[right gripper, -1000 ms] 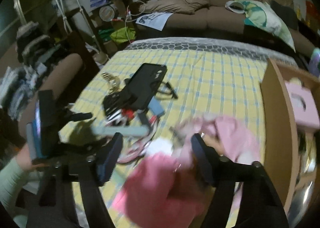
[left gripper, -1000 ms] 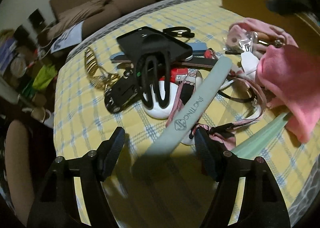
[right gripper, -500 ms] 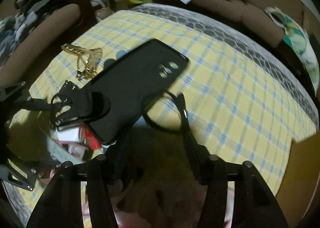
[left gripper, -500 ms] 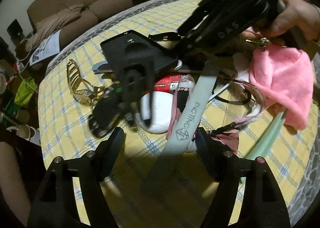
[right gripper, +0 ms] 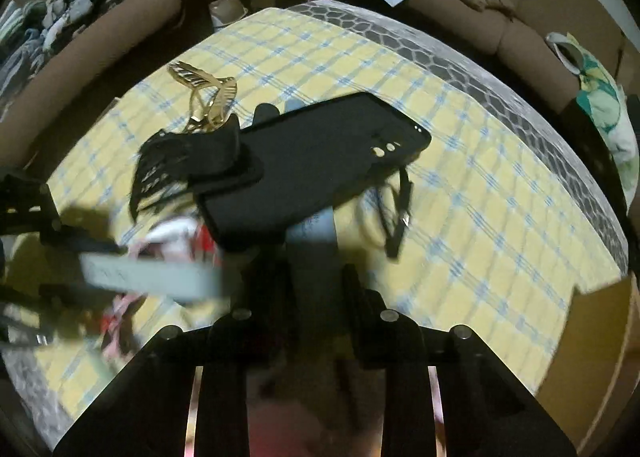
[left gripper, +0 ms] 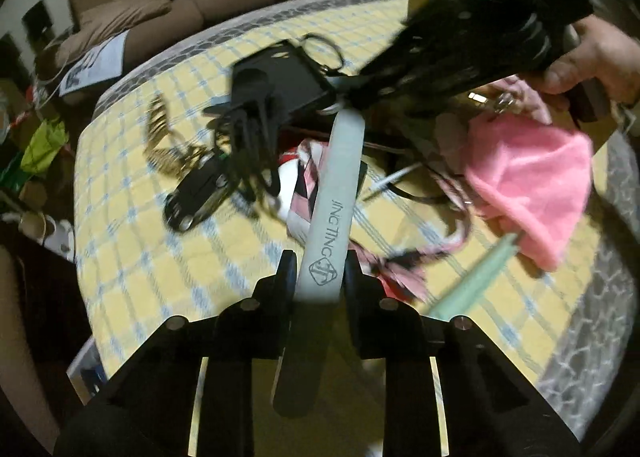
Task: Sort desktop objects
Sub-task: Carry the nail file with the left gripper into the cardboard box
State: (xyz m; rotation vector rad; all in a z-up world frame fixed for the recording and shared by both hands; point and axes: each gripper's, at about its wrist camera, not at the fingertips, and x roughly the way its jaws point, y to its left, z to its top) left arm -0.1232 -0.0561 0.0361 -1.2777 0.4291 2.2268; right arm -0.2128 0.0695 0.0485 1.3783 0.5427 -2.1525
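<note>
My left gripper (left gripper: 320,261) is closing, and its pads press both sides of a long pale grey strip (left gripper: 332,193) printed "JING TING", near its close end. The strip slants across the clutter towards a black phone case (left gripper: 280,85). My right gripper (right gripper: 316,277) points down just in front of that phone case (right gripper: 320,169). Its jaws are closing too, pads against a blue-grey bar (right gripper: 314,233) that sticks out from under the case. A hand (left gripper: 592,57) holds the right gripper above a pink cloth (left gripper: 528,177). The grey strip (right gripper: 152,277) shows blurred at the left.
On the yellow checked tablecloth (right gripper: 480,217) lie a black claw clip (right gripper: 176,165), a gold hair clip (right gripper: 208,97), a black loop (right gripper: 396,209), a patterned pink ribbon (left gripper: 308,177) and a pale green strip (left gripper: 472,281). A wooden box (right gripper: 592,337) stands at the right. A brown sofa (left gripper: 160,9) runs behind.
My left jaws have closed onto the grey strip and risen slightly. My right gripper swung from the pink cloth to the phone case, sank, and narrowed around the blue-grey bar.
</note>
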